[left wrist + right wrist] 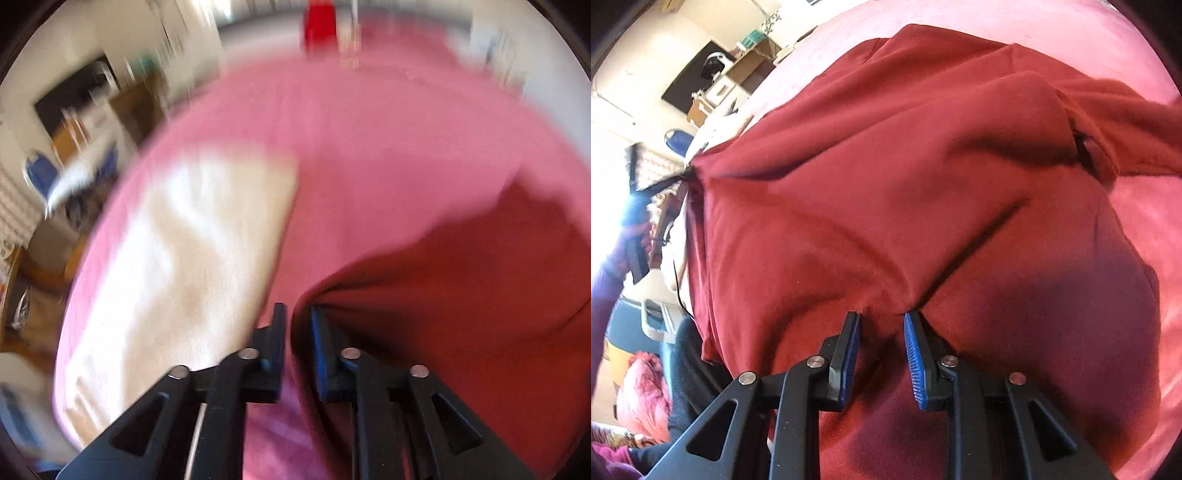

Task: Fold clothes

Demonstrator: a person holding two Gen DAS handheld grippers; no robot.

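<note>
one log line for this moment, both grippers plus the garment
left gripper: shut on red garment edge | right gripper: pinching garment fold | surface: pink sheet | left view blurred

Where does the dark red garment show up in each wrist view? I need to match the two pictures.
Left wrist view: the dark red garment fills the lower right, its edge pinched in the left gripper.
Right wrist view: the same garment fills the centre, bunched between the right gripper fingers.
Shared landmark: the pink bedcover under it.
</note>
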